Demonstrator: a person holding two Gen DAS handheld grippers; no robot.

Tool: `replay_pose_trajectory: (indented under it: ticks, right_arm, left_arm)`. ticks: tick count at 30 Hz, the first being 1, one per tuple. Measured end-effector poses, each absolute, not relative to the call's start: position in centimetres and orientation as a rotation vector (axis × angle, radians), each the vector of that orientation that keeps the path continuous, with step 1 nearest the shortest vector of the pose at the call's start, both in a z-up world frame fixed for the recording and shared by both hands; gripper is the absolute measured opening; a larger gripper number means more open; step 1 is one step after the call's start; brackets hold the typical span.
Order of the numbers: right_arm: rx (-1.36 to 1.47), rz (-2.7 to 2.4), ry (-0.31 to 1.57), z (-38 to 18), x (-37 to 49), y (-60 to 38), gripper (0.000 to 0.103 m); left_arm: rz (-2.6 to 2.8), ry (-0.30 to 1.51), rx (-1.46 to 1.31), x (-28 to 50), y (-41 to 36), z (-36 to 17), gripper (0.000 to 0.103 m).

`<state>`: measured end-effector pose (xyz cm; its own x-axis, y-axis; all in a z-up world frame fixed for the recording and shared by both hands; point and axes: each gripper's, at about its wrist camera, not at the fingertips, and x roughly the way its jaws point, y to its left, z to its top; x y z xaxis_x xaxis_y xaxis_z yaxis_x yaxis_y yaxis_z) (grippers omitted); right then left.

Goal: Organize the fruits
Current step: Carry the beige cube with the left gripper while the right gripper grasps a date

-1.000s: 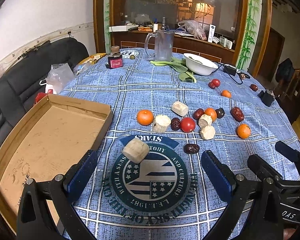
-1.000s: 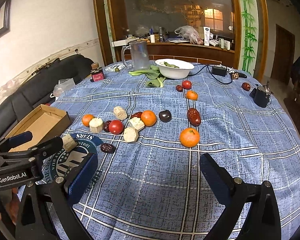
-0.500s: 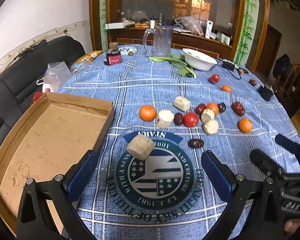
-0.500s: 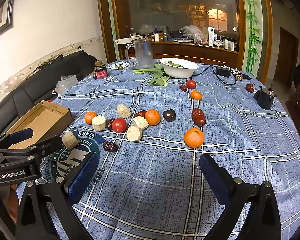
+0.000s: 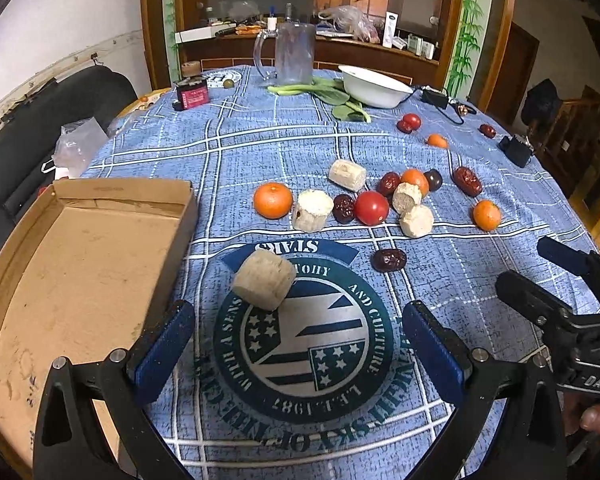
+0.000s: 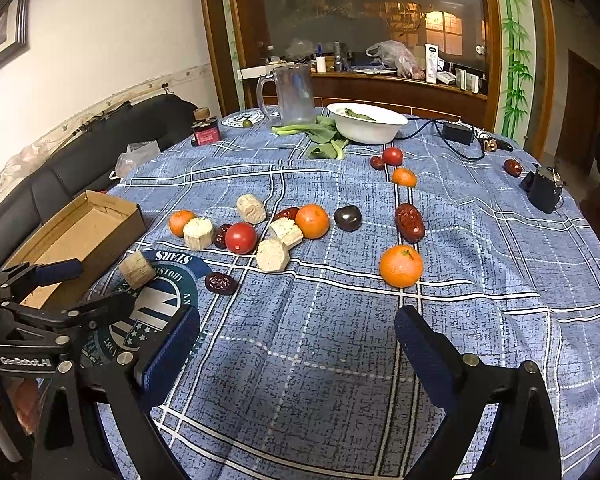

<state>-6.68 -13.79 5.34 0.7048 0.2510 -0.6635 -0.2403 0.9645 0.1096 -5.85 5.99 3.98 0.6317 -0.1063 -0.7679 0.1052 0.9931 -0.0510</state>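
Left wrist: rough pale cylinder chunk beside cardboard box.

Left gripper: black forked frame, blue padded fingers, silver screws at finger bases; "GenRobot.AI" in white on body at 9 o'clock of right view; right gripper: same build; "DAS" lettering.

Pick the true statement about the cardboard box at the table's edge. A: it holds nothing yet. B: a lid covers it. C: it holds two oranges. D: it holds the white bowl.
A: the cardboard box shows only its bare brown floor, while the fruits remain on the blue tablecloth.
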Motion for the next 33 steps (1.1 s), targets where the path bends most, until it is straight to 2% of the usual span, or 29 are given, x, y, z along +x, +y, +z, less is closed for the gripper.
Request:
replay_pose_trajectory:
  ticks: [5,9,17,19,21,25,26,33]
  right_arm:
    - [0.022,0.279,0.742,5.2,-6.4,-13.8,0.099]
    - [0.021,0.297,0.762,4.7,-6.0,-13.6,0.089]
    - [0.009,0.334,0.783,4.2,-5.2,-12.5,0.082]
    - [0.008,0.341,0.782,4.1,-5.1,-12.2,0.081]
    - [0.014,0.354,0.785,4.1,-5.0,-12.0,0.078]
    - [0.011,0.378,0.794,3.9,-4.6,-11.3,0.075]
    - [0.005,0.383,0.799,3.9,-4.5,-11.0,0.073]
    - [-0.049,0.439,0.842,3.1,-2.9,-8.6,0.058]
  left_arm:
    - [-0.132,0.901,0.003,-4.5,6.2,3.3,0.103]
    - [-0.13,0.922,0.009,-3.4,6.7,2.7,0.103]
    - [-0.122,0.944,0.015,-2.3,7.1,2.0,0.102]
    - [-0.129,0.949,0.017,-2.2,7.0,1.8,0.093]
    - [-0.117,0.957,0.043,-2.2,6.8,1.6,0.069]
    - [-0.08,0.944,0.056,-2.3,7.2,1.7,0.055]
    - [-0.072,0.936,0.056,-2.4,7.3,1.9,0.04]
    - [-0.107,0.94,0.028,-3.0,7.5,2.1,0.038]
